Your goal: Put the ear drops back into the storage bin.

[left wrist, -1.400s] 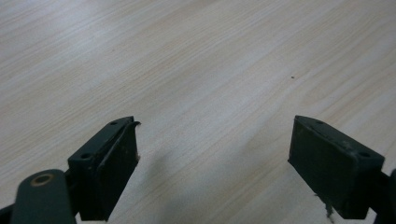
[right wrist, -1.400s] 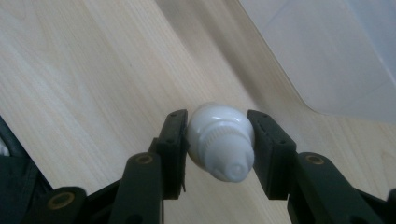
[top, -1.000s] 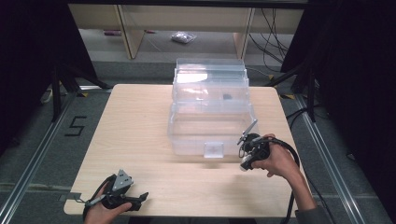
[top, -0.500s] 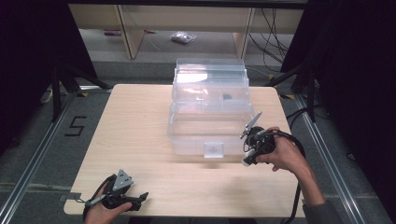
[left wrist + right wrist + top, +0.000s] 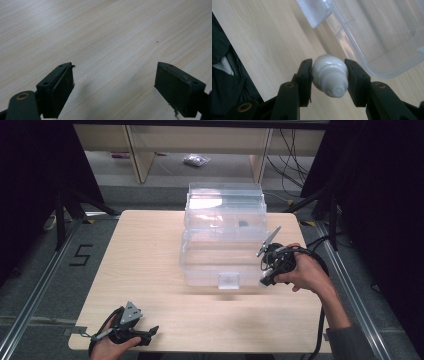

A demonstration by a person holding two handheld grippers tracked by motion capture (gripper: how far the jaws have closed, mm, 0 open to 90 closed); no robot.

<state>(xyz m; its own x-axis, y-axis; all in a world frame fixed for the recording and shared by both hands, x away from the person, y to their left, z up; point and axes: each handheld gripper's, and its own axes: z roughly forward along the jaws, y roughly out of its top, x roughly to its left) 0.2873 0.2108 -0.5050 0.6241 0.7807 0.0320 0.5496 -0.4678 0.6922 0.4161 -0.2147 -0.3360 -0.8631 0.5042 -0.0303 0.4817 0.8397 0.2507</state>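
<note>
Two grippers are at work over the pale wooden table [image 5: 150,255]. The right gripper [image 5: 266,277], held in the person's right hand [image 5: 302,272], hangs just beside the right front corner of a clear plastic storage box [image 5: 223,240] that stands in the middle of the table. In the right gripper view its fingers [image 5: 305,75] are clamped on a small white bottle [image 5: 330,75], one pad pressing on each side, with the bottle's ribbed cap and rounded tip turned toward the camera. The bottle is off the table, with bare wood below it, and the box's transparent rim and front latch [image 5: 317,12] lie just past it. In the high view the box shows a lower tray with a latch tab at its front edge and a lid part rising behind it; a small dark thing [image 5: 243,224] sits inside, too small to make out. The left gripper [image 5: 150,334] rests low at the near left edge of the table in the left hand [image 5: 107,347], well apart from the box. In the left gripper view its fingers [image 5: 58,87] stand wide apart with nothing between them but bare wood grain.
</note>
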